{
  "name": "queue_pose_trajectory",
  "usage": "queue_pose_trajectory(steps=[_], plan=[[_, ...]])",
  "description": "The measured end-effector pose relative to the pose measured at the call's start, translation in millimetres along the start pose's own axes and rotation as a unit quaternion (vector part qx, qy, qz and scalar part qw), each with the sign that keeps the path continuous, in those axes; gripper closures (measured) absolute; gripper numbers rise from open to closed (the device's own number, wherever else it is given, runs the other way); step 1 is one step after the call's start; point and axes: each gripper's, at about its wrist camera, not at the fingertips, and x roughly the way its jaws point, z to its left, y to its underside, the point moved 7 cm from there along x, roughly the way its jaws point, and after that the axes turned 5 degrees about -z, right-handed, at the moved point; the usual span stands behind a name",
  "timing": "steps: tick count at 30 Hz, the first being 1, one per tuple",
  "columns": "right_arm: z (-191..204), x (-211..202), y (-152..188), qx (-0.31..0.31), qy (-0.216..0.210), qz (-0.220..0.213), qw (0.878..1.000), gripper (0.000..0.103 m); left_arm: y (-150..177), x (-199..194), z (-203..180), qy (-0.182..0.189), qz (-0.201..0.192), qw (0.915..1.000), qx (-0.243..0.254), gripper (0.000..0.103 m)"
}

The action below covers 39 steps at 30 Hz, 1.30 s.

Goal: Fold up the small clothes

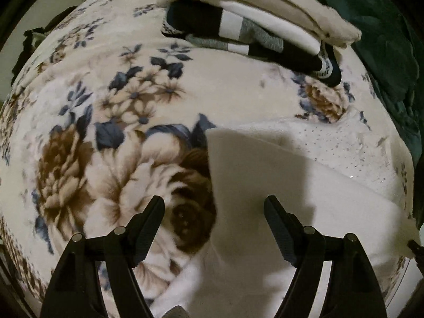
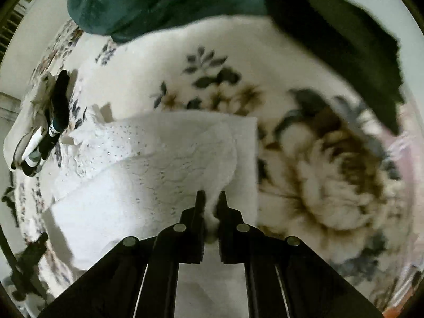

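Note:
A small white garment (image 2: pixel 148 159) with a dotted lace part lies on the floral blanket (image 2: pixel 331 175). My right gripper (image 2: pixel 211 198) is shut on a lifted fold of the white garment and holds it above the rest of the cloth. In the left wrist view the same white garment (image 1: pixel 304 185) lies at the lower right. My left gripper (image 1: pixel 214 206) is open and empty, its jaws wide apart above the garment's left edge, over the floral blanket (image 1: pixel 92 132).
A pile of folded clothes, black, white and grey (image 1: pixel 251 34), sits at the far side of the blanket, also at the left in the right wrist view (image 2: pixel 47 132). A dark green cloth (image 2: pixel 159 2) and a dark garment (image 2: pixel 344 39) lie at the back.

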Motion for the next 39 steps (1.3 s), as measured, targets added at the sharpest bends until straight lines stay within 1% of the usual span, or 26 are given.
queue_pose_trajectory(steps=[2, 3, 4, 5, 7, 8, 9, 11, 13, 16, 18, 19, 20, 22, 25, 27, 28, 29, 31, 32, 34, 35, 36, 37, 38, 39], plan=[[-8.4, -8.7, 4.6, 0.000, 0.024, -0.004, 1.000, 0.096, -0.8, 17.2, -2.2, 0.004, 0.013, 0.9998, 0.015, 0.027], [-14.5, -4.4, 8.8, -0.005, 0.049, 0.004, 0.999, 0.096, -2.2, 22.7, -1.9, 0.007, 0.018, 0.9997, 0.017, 0.027], [-18.4, 1.3, 8.0, -0.005, 0.060, 0.011, 0.998, 0.096, -2.4, 28.0, -2.5, 0.010, 0.022, 0.9995, 0.021, 0.026], [-21.8, 11.7, 11.2, 0.000, 0.066, 0.028, 0.997, 0.096, -3.1, 32.2, -3.0, 0.012, 0.026, 0.9992, 0.028, 0.025], [-21.4, 27.0, 15.5, 0.009, 0.057, 0.059, 0.997, 0.094, -5.4, 32.0, -2.8, 0.021, 0.027, 0.9988, 0.035, 0.025], [-19.4, 30.0, 15.4, 0.015, 0.051, 0.065, 0.996, 0.094, -6.3, 28.5, -1.7, 0.024, 0.026, 0.9986, 0.039, 0.025], [-18.4, 29.1, 15.2, 0.020, 0.045, 0.067, 0.997, 0.091, -6.2, 22.9, -0.1, 0.027, 0.024, 0.9985, 0.042, 0.025], [-18.6, 20.4, 17.1, 0.038, 0.018, 0.070, 0.997, 0.080, -3.2, 7.7, 1.3, 0.032, 0.016, 0.9982, 0.048, 0.026], [-26.0, 1.4, 25.1, 0.063, -0.011, 0.067, 0.996, 0.060, 5.0, -13.2, -4.0, 0.042, 0.007, 0.9972, 0.062, 0.027], [-45.6, -33.1, 46.7, 0.090, -0.035, 0.071, 0.993, 0.050, 29.3, -54.5, -29.6, 0.056, -0.016, 0.9925, 0.107, 0.026], [-62.3, -61.3, 65.3, 0.091, -0.046, 0.079, 0.992, 0.043, 49.6, -74.5, -50.2, 0.066, -0.018, 0.9887, 0.133, 0.014], [-66.9, -68.3, 72.1, 0.088, -0.049, 0.081, 0.992, 0.043, 62.8, -84.4, -62.6, 0.074, -0.017, 0.9864, 0.146, 0.007], [-74.3, -79.8, 79.1, 0.082, -0.050, 0.085, 0.992, 0.043, 83.7, -96.6, -82.1, 0.086, -0.012, 0.9828, 0.163, 0.007], [-97.9, -102.7, 88.9, 0.070, -0.049, 0.094, 0.992, 0.042, 112.8, -109.3, -109.3, 0.098, 0.000, 0.9784, 0.182, 0.007], [-133.4, -121.2, 99.1, 0.068, -0.044, 0.110, 0.991, 0.042, 178.3, -134.2, -164.5, 0.128, 0.026, 0.9668, 0.220, 0.007], [-161.7, -129.3, 101.0, 0.064, -0.046, 0.127, 0.989, 0.042, 232.8, -145.8, -204.0, 0.148, 0.058, 0.9583, 0.238, 0.007], [-168.7, -127.9, 99.8, 0.060, -0.045, 0.131, 0.989, 0.042, 258.6, -148.0, -221.9, 0.158, 0.078, 0.9543, 0.242, 0.007], [-177.2, -128.5, 97.7, 0.052, -0.046, 0.135, 0.988, 0.042, 295.5, -147.8, -246.2, 0.170, 0.108, 0.9484, 0.245, 0.007], [-192.7, -126.0, 90.5, 0.036, -0.050, 0.141, 0.988, 0.042, 338.2, -142.7, -274.4, 0.179, 0.144, 0.9422, 0.244, 0.007], [-198.9, -122.4, 85.2, 0.031, -0.051, 0.143, 0.988, 0.042, 364.2, -135.3, -290.7, 0.176, 0.157, 0.9405, 0.245, 0.007], [-208.3, -114.6, 71.2, 0.020, -0.057, 0.143, 0.988, 0.042, 397.9, -119.0, -309.1, 0.164, 0.177, 0.9386, 0.247, 0.007], [-210.5, -109.5, 62.8, 0.014, -0.061, 0.140, 0.988, 0.042, 415.7, -103.3, -318.3, 0.151, 0.191, 0.9391, 0.243, 0.007], [-210.6, -102.3, 52.3, 0.007, -0.066, 0.137, 0.988, 0.042, 427.3, -96.3, -322.3, 0.141, 0.192, 0.9404, 0.243, 0.008], [-207.9, -96.4, 44.5, 0.003, -0.071, 0.135, 0.988, 0.042, 435.3, -86.2, -324.0, 0.122, 0.189, 0.9429, 0.246, 0.014], [-203.4, -88.2, 33.9, -0.001, -0.082, 0.132, 0.988, 0.042, 439.5, -74.6, -325.7, 0.096, 0.176, 0.9463, 0.254, 0.016], [-195.2, -76.5, 21.2, -0.004, -0.097, 0.129, 0.987, 0.042, 439.8, -70.1, -327.4, 0.087, 0.166, 0.9482, 0.256, 0.017]])
